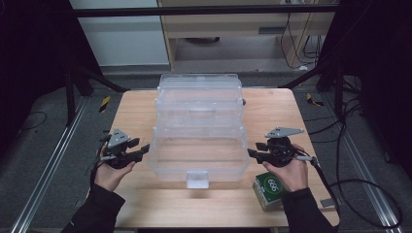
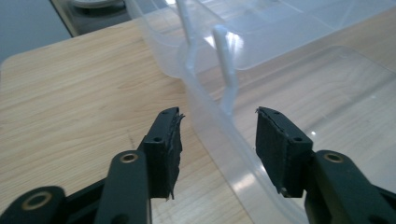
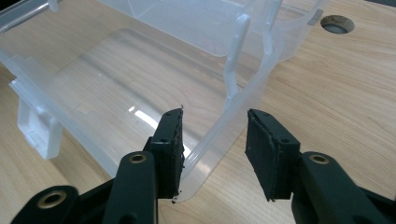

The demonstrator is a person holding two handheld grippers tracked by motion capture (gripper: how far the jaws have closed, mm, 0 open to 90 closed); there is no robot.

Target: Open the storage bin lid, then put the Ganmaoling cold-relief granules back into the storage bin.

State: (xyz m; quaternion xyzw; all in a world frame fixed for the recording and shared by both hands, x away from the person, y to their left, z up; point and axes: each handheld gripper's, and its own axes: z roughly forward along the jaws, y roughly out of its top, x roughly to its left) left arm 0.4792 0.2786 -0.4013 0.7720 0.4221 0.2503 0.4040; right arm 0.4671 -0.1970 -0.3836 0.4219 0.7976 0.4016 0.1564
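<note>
Item one, clear plastic box [image 1: 197,145]: stands mid-table with its tiers folded out, upper trays stepped back toward the far edge, lowest tray nearest me, a white latch [image 1: 197,178] on its front wall. Item two, my left claw [image 1: 141,148]: held level just off the box's left end, jaws spread; in the left gripper view the box's thin side wall [image 2: 224,135] runs up between my two pads, with a gap showing on each side, so nothing is pinched. The white hinge arms [image 2: 227,70] of the upper tray rise just beyond. Item three, my right claw [image 1: 252,150]: held level at the box's right end, jaws also spread; in the right gripper view the right wall [image 3: 219,126] stands between the pads, very near the left-hand pad, whether touching I cannot tell, and clear of the other, not gripped. Item four, green carton [image 1: 268,189]: lies on the table near its front right corner, partly under my right hand, apart from the box. Item five, table [image 1: 136,111]: pale wood, a round hole [image 3: 337,23] in its top past the box's right end.
</note>
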